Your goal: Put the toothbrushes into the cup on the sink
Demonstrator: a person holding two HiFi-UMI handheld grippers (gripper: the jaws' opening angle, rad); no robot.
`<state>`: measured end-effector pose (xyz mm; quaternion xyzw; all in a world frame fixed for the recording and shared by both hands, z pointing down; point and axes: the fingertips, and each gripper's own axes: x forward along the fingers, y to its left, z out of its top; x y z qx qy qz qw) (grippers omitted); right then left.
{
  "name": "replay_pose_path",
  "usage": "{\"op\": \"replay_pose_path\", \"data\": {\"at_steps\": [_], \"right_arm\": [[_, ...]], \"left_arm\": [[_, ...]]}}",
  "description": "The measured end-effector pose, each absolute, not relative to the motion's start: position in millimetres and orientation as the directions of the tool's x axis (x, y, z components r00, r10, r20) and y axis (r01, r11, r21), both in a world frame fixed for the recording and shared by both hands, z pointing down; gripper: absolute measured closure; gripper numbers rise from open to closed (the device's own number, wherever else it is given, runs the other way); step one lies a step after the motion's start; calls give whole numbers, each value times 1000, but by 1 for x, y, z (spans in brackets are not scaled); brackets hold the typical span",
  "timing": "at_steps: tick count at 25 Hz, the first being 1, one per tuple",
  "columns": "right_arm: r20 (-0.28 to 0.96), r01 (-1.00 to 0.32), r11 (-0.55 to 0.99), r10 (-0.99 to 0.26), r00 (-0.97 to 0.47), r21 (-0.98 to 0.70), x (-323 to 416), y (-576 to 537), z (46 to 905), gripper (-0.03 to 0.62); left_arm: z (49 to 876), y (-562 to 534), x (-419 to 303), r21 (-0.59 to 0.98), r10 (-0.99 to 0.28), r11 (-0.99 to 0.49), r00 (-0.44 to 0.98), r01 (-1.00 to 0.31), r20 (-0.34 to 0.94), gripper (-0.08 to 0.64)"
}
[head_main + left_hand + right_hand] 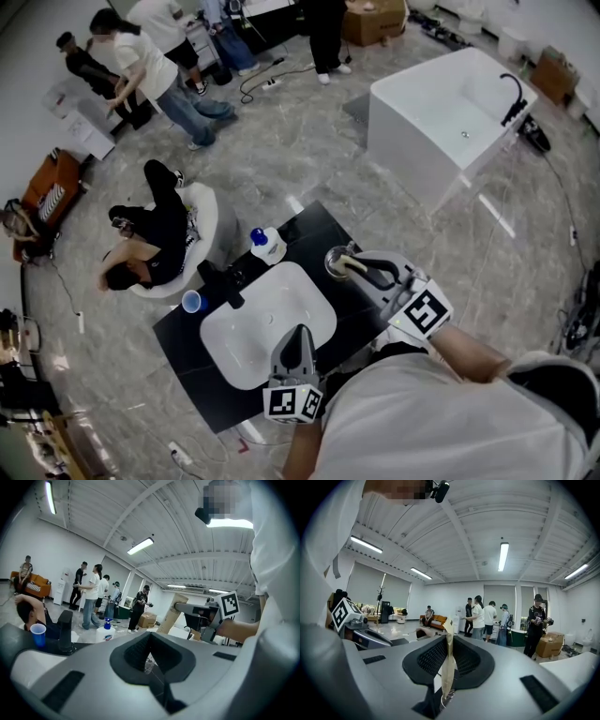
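Observation:
My right gripper (361, 268) is shut on a toothbrush in a tan paper sleeve (348, 263), held right over a clear cup (334, 260) on the black counter beside the white basin (267, 323). In the right gripper view the sleeve (448, 660) stands upright between the closed jaws of the right gripper (447, 677). The left gripper view shows that same tan sleeve (172, 613) held aslant. My left gripper (300, 332) hovers over the near rim of the basin, and in its own view the left gripper (150, 658) has its jaws together with nothing in them.
A black faucet (232, 287), a blue cup (191, 301) and a white bottle with a blue cap (266, 245) stand along the far side of the sink. A white bathtub (448, 120) is behind. A person sits in a white chair (208, 223); others stand further back.

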<state>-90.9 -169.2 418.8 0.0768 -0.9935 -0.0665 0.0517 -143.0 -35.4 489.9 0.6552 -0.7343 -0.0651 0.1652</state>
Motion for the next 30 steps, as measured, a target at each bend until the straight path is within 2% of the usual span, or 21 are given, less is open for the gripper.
{"op": "replay_pose_path", "data": {"at_steps": [30], "right_arm": [[163,-85,979,-116,-980,185,-109,-173,463,531]], "left_arm": [[510,-6,-138,332,-958,249,-180,-910,223,557]]}}
